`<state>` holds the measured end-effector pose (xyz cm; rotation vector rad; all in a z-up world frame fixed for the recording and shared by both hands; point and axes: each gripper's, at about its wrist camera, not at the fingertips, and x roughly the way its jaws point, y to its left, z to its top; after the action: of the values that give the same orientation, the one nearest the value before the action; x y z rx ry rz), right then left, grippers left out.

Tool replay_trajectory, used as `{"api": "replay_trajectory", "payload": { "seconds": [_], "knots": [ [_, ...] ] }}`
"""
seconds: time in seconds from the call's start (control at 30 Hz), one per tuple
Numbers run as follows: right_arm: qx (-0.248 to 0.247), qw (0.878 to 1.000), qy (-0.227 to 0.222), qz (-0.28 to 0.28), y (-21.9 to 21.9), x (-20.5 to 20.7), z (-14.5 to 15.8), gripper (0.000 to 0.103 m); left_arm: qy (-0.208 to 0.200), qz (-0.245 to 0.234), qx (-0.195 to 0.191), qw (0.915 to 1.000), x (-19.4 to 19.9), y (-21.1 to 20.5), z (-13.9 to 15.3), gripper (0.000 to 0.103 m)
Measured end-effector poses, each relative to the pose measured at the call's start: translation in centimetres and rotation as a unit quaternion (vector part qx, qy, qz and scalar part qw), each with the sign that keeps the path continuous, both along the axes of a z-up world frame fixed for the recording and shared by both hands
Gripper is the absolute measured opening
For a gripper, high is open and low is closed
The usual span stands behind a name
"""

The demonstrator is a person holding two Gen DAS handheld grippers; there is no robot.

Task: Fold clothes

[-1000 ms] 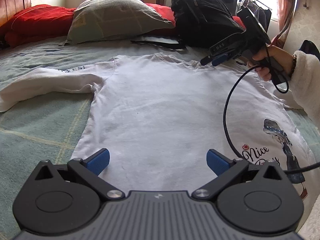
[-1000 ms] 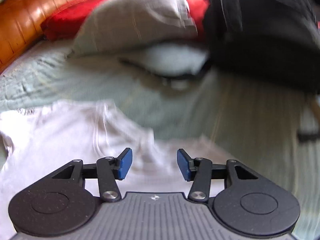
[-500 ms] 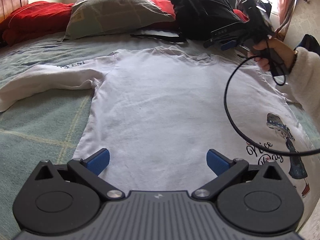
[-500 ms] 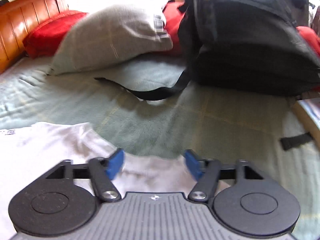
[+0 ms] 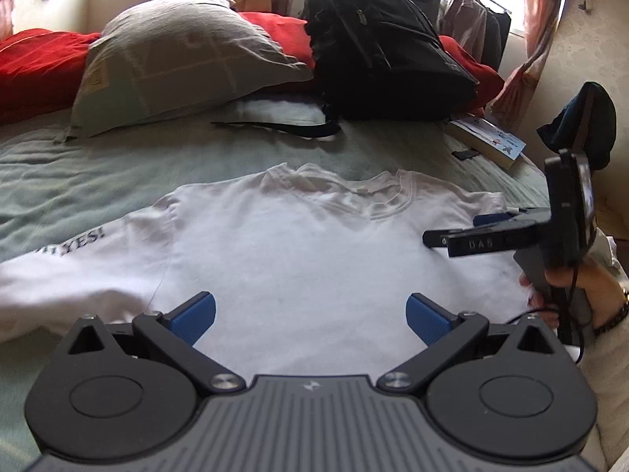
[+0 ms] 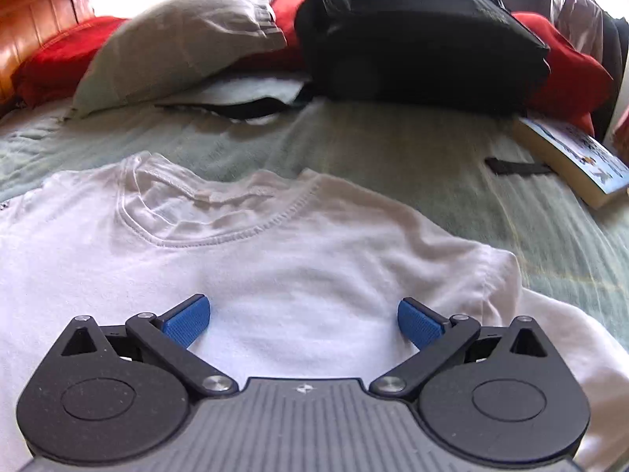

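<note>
- The white shirt (image 5: 314, 259) is lying flat on the bed (image 5: 98, 173), collar toward 12 o'clock.
- The left gripper (image 5: 310, 316) is hovering over it, jaws spread, pinching nothing.
- The right gripper (image 6: 303, 320), at the left view's 3 o'clock, has just been opening; its jaws are standing wide, empty.

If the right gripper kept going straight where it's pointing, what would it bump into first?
Most likely the white T-shirt. The right gripper has just been opening, holds nothing, and points down at the shirt's chest, below the collar. Depth is hard to judge.
</note>
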<state>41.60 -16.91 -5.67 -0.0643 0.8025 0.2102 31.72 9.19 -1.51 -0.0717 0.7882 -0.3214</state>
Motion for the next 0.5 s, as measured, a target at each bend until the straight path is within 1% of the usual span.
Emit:
{"api": "replay_trajectory", "payload": {
  "seconds": [0.07,0.17,0.2,0.23,0.27,0.33,0.37,0.4,0.47,0.5],
  "knots": [
    [0.012,1.0,-0.014,0.01,-0.6,-0.2,-0.3,0.103,0.011,-0.009,-0.021,0.9997,3.2,-1.0,-0.9,0.102],
    [0.029,0.999,-0.027,0.02,-1.5,-0.7,-0.5,0.103,0.047,-0.004,-0.065,0.9967,8.0,-1.7,-3.3,0.102],
    [0.031,0.999,-0.028,0.023,-1.7,-0.8,-0.5,0.103,0.057,0.003,-0.073,0.9957,9.4,-1.7,-4.2,0.102],
    [0.034,0.999,-0.028,0.026,-1.8,-0.9,-0.5,0.103,0.061,0.015,-0.072,0.9954,10.4,-1.6,-4.9,0.102],
    [0.037,0.999,-0.029,0.028,-1.9,-1.0,-0.5,0.103,0.06,0.03,-0.064,0.9957,11.4,-1.3,-5.5,0.102],
    [0.044,0.998,-0.03,0.029,-2.2,-1.1,-0.5,0.103,0.039,0.067,-0.024,0.9967,13.1,-0.7,-6.0,0.102],
    [0.046,0.998,-0.03,0.028,-2.2,-1.2,-0.5,0.103,0.031,0.085,-0.005,0.9959,13.9,-0.3,-6.3,0.102],
    [0.048,0.998,-0.031,0.028,-2.3,-1.3,-0.5,0.103,0.027,0.102,0.006,0.9944,14.8,0.2,-6.6,0.102],
    [0.044,0.998,-0.032,0.028,-2.1,-1.3,-0.5,0.103,0.024,0.124,0.014,0.9919,16.0,0.9,-6.7,0.102],
    [0.041,0.998,-0.032,0.028,-2.0,-1.3,-0.5,0.103,0.022,0.131,0.031,0.9907,16.5,0.9,-6.6,0.102]
  ]
}}
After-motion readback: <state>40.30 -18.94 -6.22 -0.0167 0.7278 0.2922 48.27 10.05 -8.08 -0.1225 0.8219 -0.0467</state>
